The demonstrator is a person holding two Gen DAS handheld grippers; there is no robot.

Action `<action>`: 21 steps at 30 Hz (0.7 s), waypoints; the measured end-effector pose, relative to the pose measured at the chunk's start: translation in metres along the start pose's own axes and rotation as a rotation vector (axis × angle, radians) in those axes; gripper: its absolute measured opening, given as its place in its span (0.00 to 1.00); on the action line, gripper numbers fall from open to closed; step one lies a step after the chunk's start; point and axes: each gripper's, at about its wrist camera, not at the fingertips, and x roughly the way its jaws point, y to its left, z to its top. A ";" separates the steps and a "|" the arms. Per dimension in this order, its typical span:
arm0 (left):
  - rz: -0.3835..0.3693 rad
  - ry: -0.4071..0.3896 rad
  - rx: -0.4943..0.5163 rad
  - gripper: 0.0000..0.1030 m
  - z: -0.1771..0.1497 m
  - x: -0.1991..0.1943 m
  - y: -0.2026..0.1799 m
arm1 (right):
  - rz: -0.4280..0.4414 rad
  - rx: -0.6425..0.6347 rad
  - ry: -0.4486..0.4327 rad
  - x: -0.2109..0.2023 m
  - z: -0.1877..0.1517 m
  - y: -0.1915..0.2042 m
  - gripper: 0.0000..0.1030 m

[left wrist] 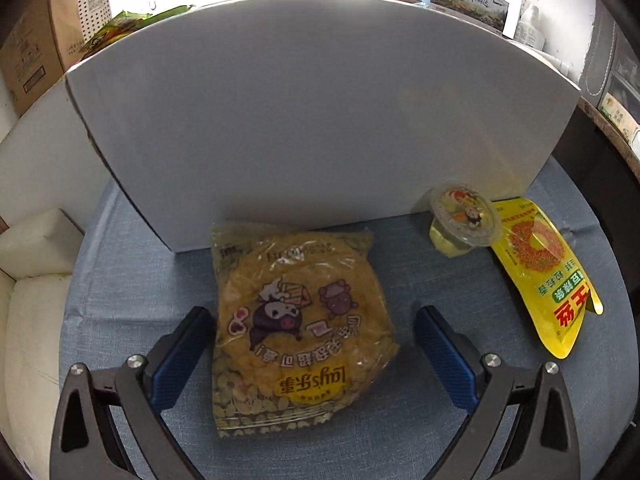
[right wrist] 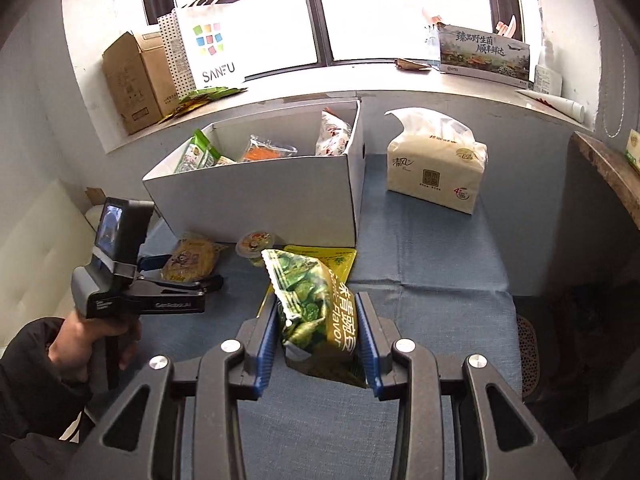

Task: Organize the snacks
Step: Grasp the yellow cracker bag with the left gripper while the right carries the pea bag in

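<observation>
Blue-clothed bench [right wrist: 440, 248] under a window, white box [right wrist: 280, 200] at the far side, tissue pack [right wrist: 436, 160] right of it. Box already partly stocked with packets.

Right gripper [right wrist: 318, 334]: fingers clamped on green pea packet [right wrist: 316, 304], packet upright between the pads, raised off the cloth, box ahead of the fingertips and slightly left.

Left gripper [left wrist: 314, 354]: fingers apart, straddling yellow Lay's bag [left wrist: 300, 328] lying flat on the bench; left pad at the bag's edge, contact not certain, right pad apart from it. Box wall just beyond the bag. Jelly cup [left wrist: 464, 220] and yellow pouch [left wrist: 548, 276] ahead and right of the fingers, cup resting against the pouch.

Step in hand, as judged: pea packet in carriage to the box. Next: lifted over the near wall and released inside; left fingers closed on the Lay's bag, gently, contents brittle.
</observation>
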 end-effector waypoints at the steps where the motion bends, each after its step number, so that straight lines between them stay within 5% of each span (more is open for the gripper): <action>1: 0.005 -0.005 0.002 0.98 -0.001 0.000 0.000 | 0.000 -0.005 -0.002 -0.003 -0.002 0.003 0.38; 3: 0.006 -0.029 0.010 0.77 -0.002 -0.006 0.001 | 0.002 -0.019 0.003 -0.004 -0.005 0.008 0.38; 8: -0.034 -0.057 -0.024 0.77 -0.011 -0.021 0.013 | 0.031 -0.018 0.019 0.002 -0.011 0.014 0.38; 15: -0.132 -0.257 -0.016 0.77 -0.022 -0.107 0.021 | 0.069 -0.043 0.013 0.007 -0.004 0.028 0.38; 21: -0.235 -0.387 -0.059 0.77 0.024 -0.163 0.026 | 0.120 -0.064 -0.033 0.013 0.042 0.045 0.38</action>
